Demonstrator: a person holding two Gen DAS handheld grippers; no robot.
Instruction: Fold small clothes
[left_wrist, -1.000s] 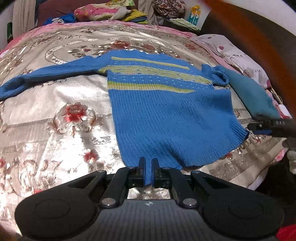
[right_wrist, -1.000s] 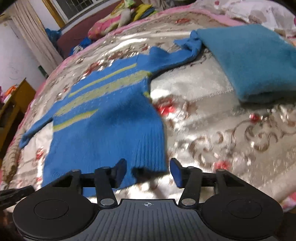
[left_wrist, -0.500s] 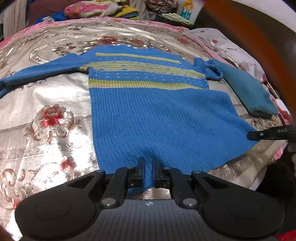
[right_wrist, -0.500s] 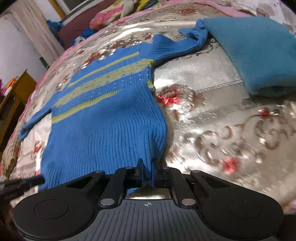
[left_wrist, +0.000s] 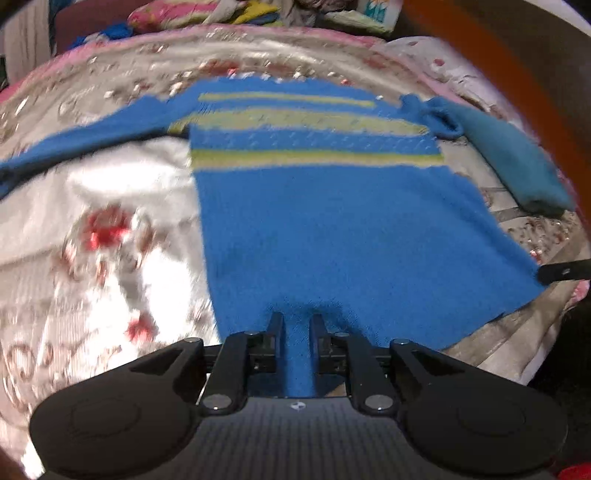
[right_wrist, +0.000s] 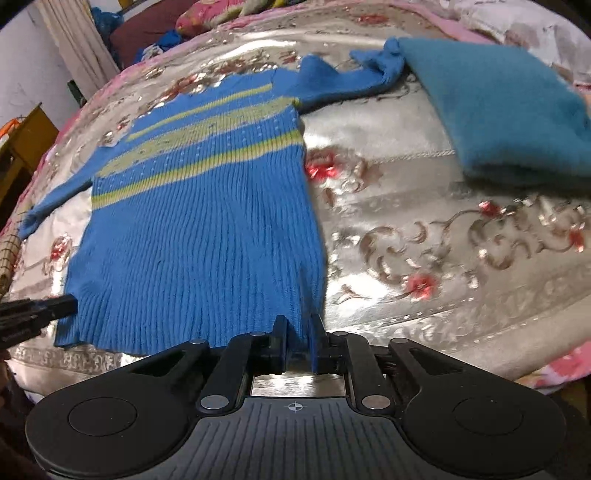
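**Both jaws on the sweater hem**

Your left gripper (left_wrist: 296, 325) and right gripper (right_wrist: 299, 326) each pinch the hem of the blue striped sweater (right_wrist: 199, 229), jaws easing apart. It lies spread on the floral bedspread (right_wrist: 424, 258), one sleeve touching a folded teal garment (right_wrist: 498, 110)

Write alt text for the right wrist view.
The right gripper, jaws opening, pinches the bottom hem of a blue sweater with yellow-green stripes, spread flat on a silvery floral bedspread. A folded teal garment lies at upper right; the left gripper meets the hem's far corner.
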